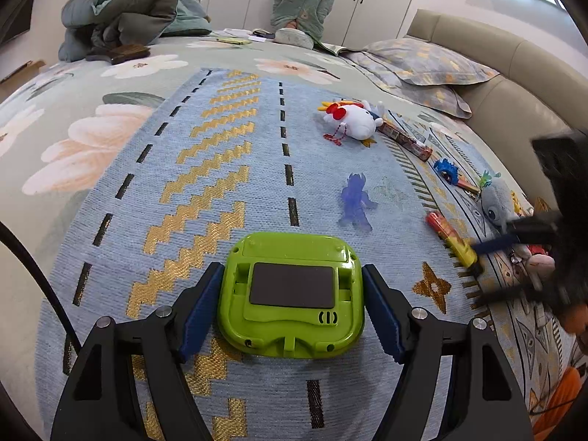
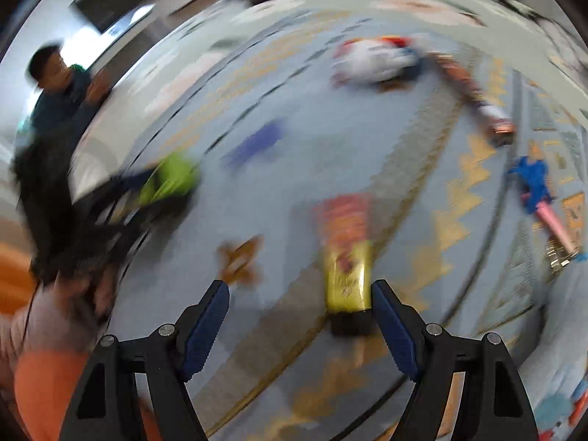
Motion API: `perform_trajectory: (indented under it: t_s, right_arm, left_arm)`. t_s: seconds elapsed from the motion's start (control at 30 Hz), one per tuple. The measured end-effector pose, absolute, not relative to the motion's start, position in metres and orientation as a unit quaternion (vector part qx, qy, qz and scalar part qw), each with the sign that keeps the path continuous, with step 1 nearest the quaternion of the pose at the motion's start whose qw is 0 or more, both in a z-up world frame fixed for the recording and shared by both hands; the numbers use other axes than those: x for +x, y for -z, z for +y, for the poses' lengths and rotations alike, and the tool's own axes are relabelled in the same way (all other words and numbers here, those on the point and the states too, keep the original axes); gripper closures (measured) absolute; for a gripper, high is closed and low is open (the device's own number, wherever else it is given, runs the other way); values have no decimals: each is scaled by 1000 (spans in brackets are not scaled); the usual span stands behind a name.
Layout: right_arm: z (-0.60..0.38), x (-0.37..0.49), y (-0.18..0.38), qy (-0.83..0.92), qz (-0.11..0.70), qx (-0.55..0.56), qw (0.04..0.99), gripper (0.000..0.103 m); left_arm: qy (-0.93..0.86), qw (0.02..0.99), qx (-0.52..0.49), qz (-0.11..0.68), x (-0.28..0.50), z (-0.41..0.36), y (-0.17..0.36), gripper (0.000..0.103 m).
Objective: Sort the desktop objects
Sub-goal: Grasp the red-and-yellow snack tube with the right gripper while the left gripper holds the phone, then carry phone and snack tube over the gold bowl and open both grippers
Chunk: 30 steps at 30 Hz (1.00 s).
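A green plastic device [image 1: 292, 296] with a dark screen lies on the blue patterned mat [image 1: 228, 191], between the open fingers of my left gripper [image 1: 292, 307]; small gaps show at both pads. My right gripper [image 2: 299, 323] is open over a red-and-yellow tube [image 2: 347, 253], whose black cap end lies beside the right finger [image 2: 395, 334]. The right wrist view is motion-blurred. The tube also shows in the left wrist view [image 1: 454, 239], with the right gripper [image 1: 514, 235] blurred above it.
On the mat lie a translucent blue figure [image 1: 354, 202], a white plush [image 1: 352, 119], a long dark snack pack [image 1: 404, 139], a blue toy [image 1: 446, 171] and a grey plush [image 1: 496, 200]. A person sits at the far edge. Pillows and a headboard stand right.
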State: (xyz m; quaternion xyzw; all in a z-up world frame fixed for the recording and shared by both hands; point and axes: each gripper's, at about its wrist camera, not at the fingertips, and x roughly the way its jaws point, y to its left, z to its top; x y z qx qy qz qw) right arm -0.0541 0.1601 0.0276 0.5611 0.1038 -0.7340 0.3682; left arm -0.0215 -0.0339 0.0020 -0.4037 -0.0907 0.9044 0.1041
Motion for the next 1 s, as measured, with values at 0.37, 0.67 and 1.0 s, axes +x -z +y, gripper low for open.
perform_trajectory:
  t_s: [0.37, 0.67, 1.0]
  right_arm:
    - [169, -76, -24, 806, 21, 555, 206, 55]
    - [148, -78, -23, 838, 58, 525, 135, 81]
    - [214, -22, -74, 850, -33, 501, 160, 81]
  left_arm:
    - [-905, 103, -404, -88, -22, -33, -2, 31]
    - [-906, 98, -403, -81, -22, -32, -2, 31]
    - [-914, 113, -383, -77, -11, -25, -43, 31]
